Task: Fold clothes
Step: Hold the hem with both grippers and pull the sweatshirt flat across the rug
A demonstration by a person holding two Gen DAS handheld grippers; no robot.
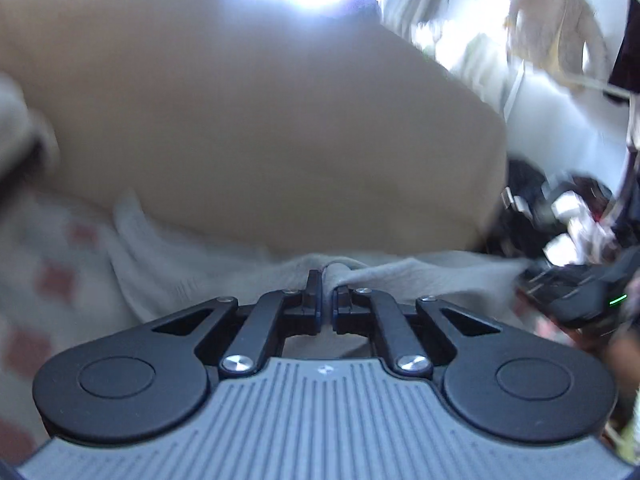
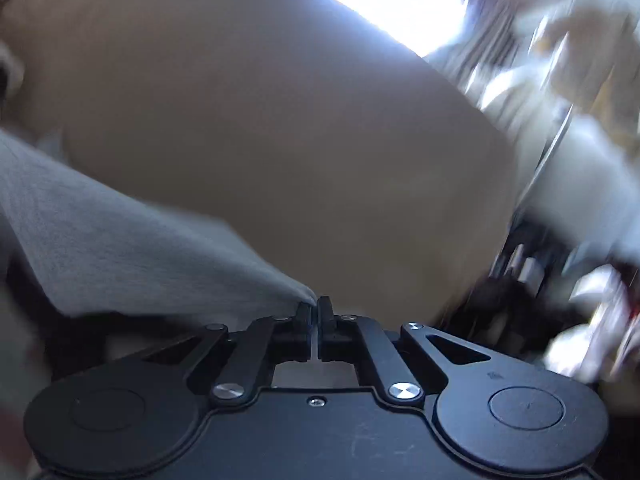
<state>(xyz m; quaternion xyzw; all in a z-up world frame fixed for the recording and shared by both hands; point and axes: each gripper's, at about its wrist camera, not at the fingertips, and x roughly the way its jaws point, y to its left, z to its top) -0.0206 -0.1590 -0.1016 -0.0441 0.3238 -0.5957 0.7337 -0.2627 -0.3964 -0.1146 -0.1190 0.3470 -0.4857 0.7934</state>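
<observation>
My left gripper (image 1: 327,294) pinches a fold of the grey garment (image 1: 420,276); my right gripper (image 2: 315,307) clamps its corner above the tan surface (image 2: 280,140)

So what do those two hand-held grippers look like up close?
The left hand-held gripper has black linked arms, silver screws, round black discs and a grey ribbed body. The right hand-held gripper has the same black linkage and discs, but its body is plain black and scuffed.

Grey garment (image 1: 208,264) pinched, stretched taut
</observation>
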